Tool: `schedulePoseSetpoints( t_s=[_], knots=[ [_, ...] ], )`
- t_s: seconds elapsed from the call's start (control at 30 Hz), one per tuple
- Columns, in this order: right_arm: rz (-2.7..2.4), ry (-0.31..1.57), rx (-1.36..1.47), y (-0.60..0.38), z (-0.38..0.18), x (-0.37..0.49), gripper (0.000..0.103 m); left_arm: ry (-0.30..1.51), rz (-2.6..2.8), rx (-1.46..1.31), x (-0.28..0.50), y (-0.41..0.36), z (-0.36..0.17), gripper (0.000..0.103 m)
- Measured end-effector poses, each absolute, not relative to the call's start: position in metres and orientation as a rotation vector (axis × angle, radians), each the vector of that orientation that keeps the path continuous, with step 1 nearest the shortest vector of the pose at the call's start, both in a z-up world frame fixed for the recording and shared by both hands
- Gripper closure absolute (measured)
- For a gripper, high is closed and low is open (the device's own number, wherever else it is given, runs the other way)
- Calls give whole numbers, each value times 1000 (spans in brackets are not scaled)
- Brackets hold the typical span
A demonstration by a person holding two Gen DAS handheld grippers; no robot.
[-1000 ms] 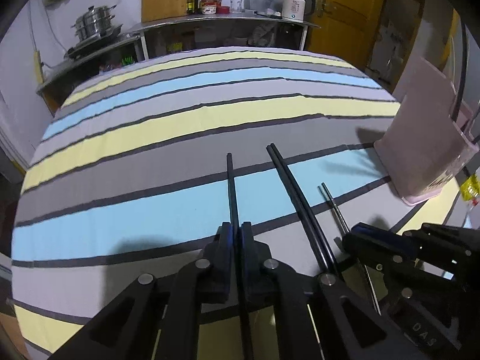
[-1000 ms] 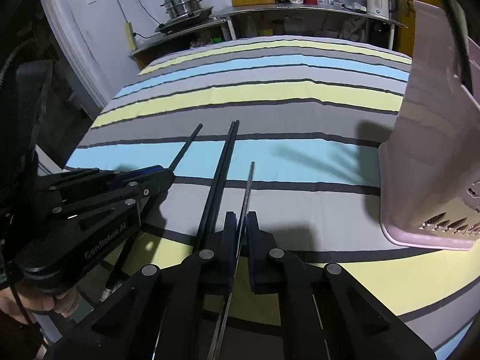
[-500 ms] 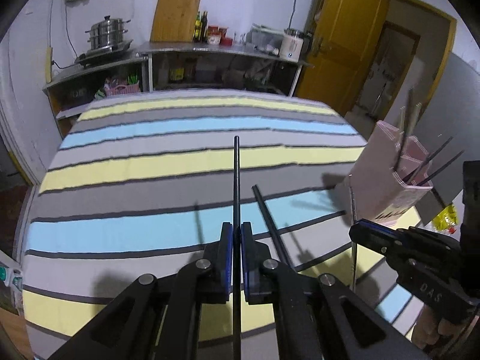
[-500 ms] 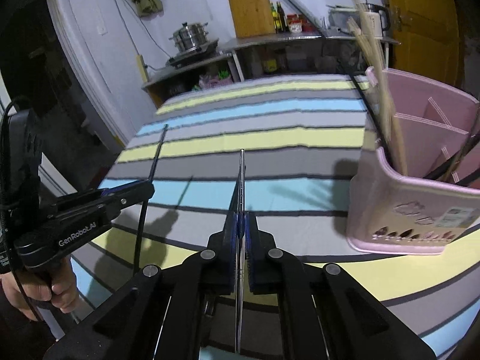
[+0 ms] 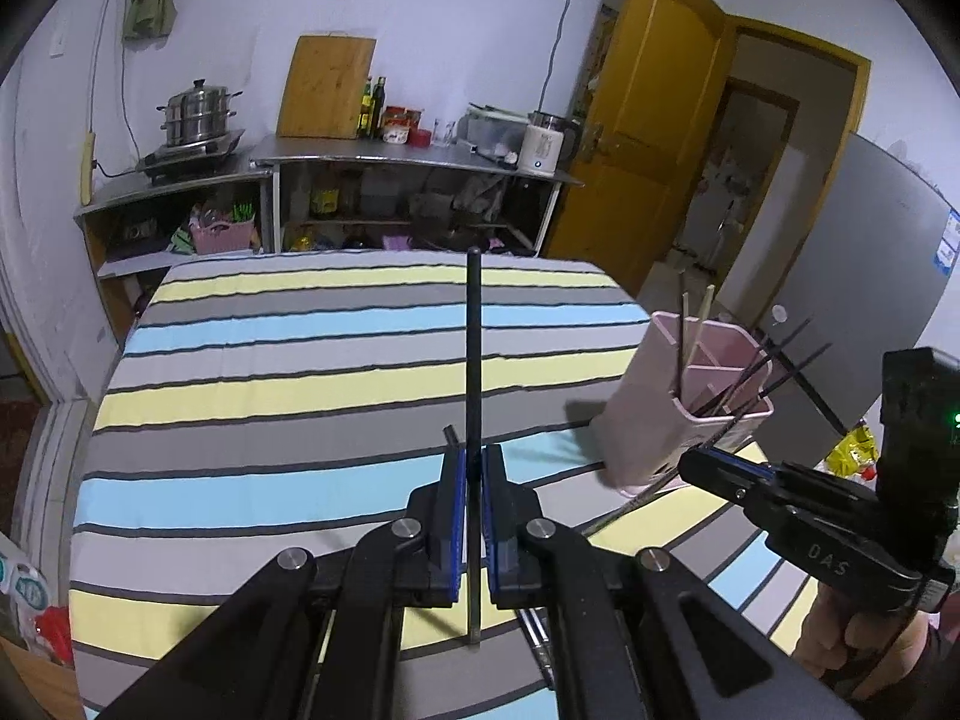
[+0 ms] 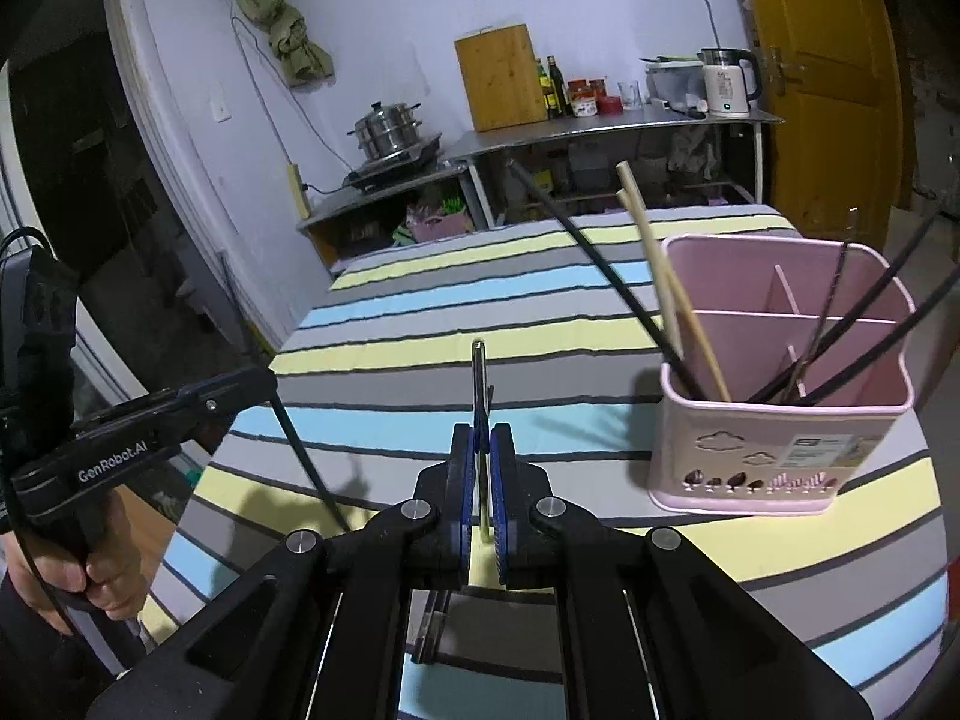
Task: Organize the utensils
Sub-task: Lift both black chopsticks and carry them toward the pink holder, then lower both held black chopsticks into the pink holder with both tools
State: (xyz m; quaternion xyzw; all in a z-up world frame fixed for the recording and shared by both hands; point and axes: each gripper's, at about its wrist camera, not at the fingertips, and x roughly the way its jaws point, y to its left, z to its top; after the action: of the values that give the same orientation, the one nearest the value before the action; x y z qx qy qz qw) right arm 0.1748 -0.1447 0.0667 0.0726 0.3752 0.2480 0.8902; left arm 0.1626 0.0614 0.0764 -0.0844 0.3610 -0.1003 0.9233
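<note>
The left gripper [image 5: 472, 468] is clamped on a black chopstick [image 5: 473, 360], which runs from between the jaws toward 12 o'clock over the striped tablecloth [image 5: 300, 384]. In the right wrist view the same gripper [image 6: 264, 387] enters from 9 o'clock, with the chopstick [image 6: 306, 456] slanting down toward 5 o'clock below its tip and a hand [image 6: 66, 576] wrapped round the grip.

The right gripper [image 6: 482, 450] is clamped on a thin metal chopstick [image 6: 478, 378], seen nearly end-on and pointing toward 12 o'clock. In the left wrist view this gripper [image 5: 690, 462] sits at 4 o'clock, its tip close to the base of the pink holder [image 5: 654, 420].

The pink holder [image 6: 780, 450] stands upright on the tablecloth [image 6: 480, 312] at 3 o'clock of the right gripper, clear of it. Partitions divide it into compartments. Pale wooden chopsticks [image 6: 672, 282] and one black chopstick [image 6: 588, 246] lean out of the left compartment toward 11 o'clock; several dark chopsticks [image 6: 864, 312] lean from the right side toward 1 o'clock.
</note>
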Motion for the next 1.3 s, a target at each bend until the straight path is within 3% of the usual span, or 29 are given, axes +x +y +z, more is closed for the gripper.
schedulePoseSetpoints(
  t_s=[0.37,0.93,1.3],
  knots=[
    [490,734,192,-172,81,160,98,712,-248,-183,152,44,103,98],
    [385,700,248,-226,93,149,98,762,-377,-173,158,-25,95,98],
    [329,588,261,-262,137,159,98,666,-451,-161,188,-60,148,98]
  ],
)
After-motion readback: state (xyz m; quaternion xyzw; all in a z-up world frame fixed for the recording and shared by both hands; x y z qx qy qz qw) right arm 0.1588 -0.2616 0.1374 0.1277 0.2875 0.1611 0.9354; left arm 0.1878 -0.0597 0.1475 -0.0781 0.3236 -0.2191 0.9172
